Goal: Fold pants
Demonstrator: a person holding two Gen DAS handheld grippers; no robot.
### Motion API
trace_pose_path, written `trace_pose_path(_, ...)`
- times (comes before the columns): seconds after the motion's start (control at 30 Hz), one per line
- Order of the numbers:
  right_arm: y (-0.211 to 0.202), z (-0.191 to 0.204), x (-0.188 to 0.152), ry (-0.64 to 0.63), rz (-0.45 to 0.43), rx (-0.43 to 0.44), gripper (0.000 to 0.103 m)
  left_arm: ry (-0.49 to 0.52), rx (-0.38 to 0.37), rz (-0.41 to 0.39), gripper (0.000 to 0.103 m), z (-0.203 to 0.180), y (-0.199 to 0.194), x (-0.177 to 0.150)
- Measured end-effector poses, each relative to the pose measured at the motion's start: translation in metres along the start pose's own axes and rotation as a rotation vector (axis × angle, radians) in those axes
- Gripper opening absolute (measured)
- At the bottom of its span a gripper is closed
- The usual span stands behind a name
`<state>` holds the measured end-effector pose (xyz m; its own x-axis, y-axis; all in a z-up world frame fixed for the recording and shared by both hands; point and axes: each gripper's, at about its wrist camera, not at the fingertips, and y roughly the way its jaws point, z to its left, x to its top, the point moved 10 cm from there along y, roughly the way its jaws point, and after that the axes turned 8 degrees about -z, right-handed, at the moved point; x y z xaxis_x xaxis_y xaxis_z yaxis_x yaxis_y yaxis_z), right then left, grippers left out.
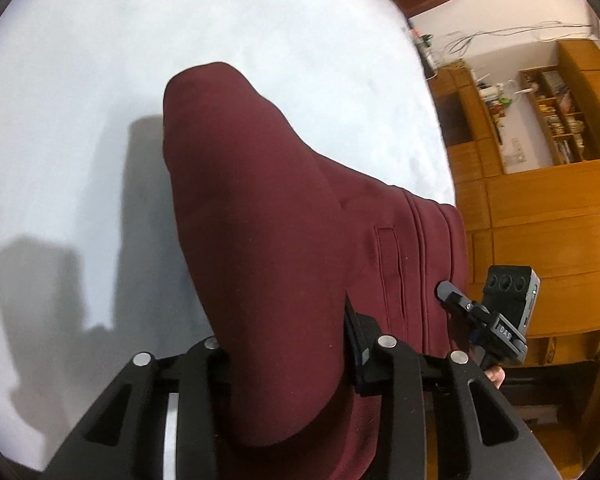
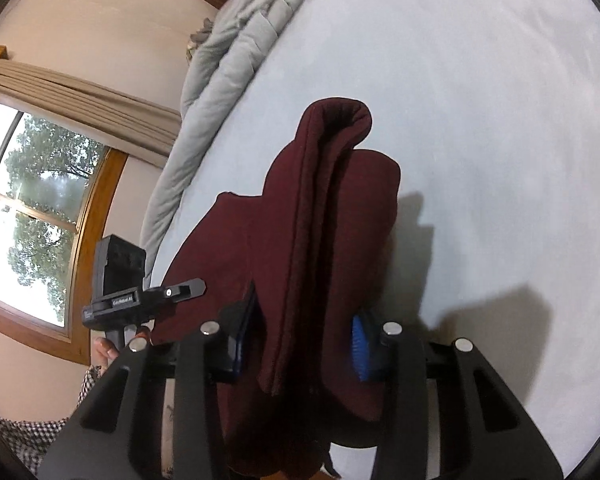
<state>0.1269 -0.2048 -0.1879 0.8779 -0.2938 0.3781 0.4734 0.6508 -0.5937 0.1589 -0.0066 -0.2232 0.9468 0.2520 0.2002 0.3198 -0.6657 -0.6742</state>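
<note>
Folded maroon pants point(image 1: 260, 200) hang in a thick bundle above the pale bed sheet point(image 1: 80, 80), with only the far fold near the sheet. My left gripper point(image 1: 288, 360) is shut on the near end of the bundle; its left finger is hidden by cloth. In the right wrist view the pants point(image 2: 332, 200) show several stacked layers, and my right gripper point(image 2: 300, 344) is shut on them, blue pads point(image 2: 360, 348) pressed against the fabric. Each gripper shows in the other's view: the right gripper point(image 1: 452, 296) at the waistband side, the left gripper point(image 2: 192, 288) at the bundle's left edge.
A rumpled grey duvet point(image 2: 228, 60) lies along the far edge of the bed. Wooden cabinets and shelves point(image 1: 548, 200) stand beyond the bed on one side, a window point(image 2: 32, 220) with a beige curtain on the other. A person's fingers point(image 2: 104, 350) hold the left gripper's handle.
</note>
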Motion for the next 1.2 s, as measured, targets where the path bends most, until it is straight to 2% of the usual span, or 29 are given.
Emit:
trace_pose_path(0.13,0.001,0.004,0.046,-0.029,-0.036,0.005,0.038,0.024,-0.019,-0.063,0.036,-0.015,-0.002,0.040)
trace_pose_path(0.23,0.018,-0.005,0.086,-0.028,-0.043,-0.008,0.038,0.063,0.005,-0.091,0.036,-0.021,0.007,0.069)
trace_pose_path(0.4,0.064,-0.039,0.117,0.015,-0.014,-0.044,0.039,0.062,0.067,-0.087,0.037,0.003,0.036,0.102)
trace_pose_path(0.47,0.088,-0.060,0.114,0.043,0.020,-0.092,0.040,0.042,0.104,-0.059,0.039,0.022,0.052,0.105)
trace_pose_path(0.53,0.103,-0.082,0.109,0.049,0.035,-0.162,0.048,0.021,0.156,-0.023,0.046,0.048,0.067,0.100)
trace_pose_path(0.63,0.106,-0.100,0.104,0.102,0.008,-0.117,0.053,0.046,0.148,-0.024,0.055,0.058,0.075,0.094)
trace_pose_path(0.7,0.103,-0.103,0.099,0.089,-0.010,-0.106,0.055,0.060,0.138,-0.014,0.060,0.058,0.076,0.090)
trace_pose_path(0.8,0.094,-0.104,0.093,0.089,-0.019,-0.104,0.060,0.060,0.135,-0.024,0.066,0.055,0.073,0.090)
trace_pose_path(0.87,0.084,-0.101,0.090,0.062,-0.023,-0.138,0.066,0.067,0.143,-0.032,0.066,0.057,0.065,0.092)
trace_pose_path(0.93,0.067,-0.096,0.085,0.012,-0.039,-0.171,0.067,0.106,0.177,-0.068,0.066,0.060,0.043,0.090)
trace_pose_path(1.0,0.042,-0.090,0.082,-0.038,-0.081,-0.249,0.067,0.133,0.234,-0.134,0.065,0.059,0.014,0.092)
trace_pose_path(1.1,0.007,-0.057,0.082,-0.137,-0.157,-0.271,0.067,0.188,0.260,-0.238,0.065,0.038,-0.023,0.085)
trace_pose_path(1.2,0.005,-0.035,0.080,-0.205,-0.184,-0.318,0.069,0.251,0.254,-0.254,0.078,0.006,-0.022,0.073)
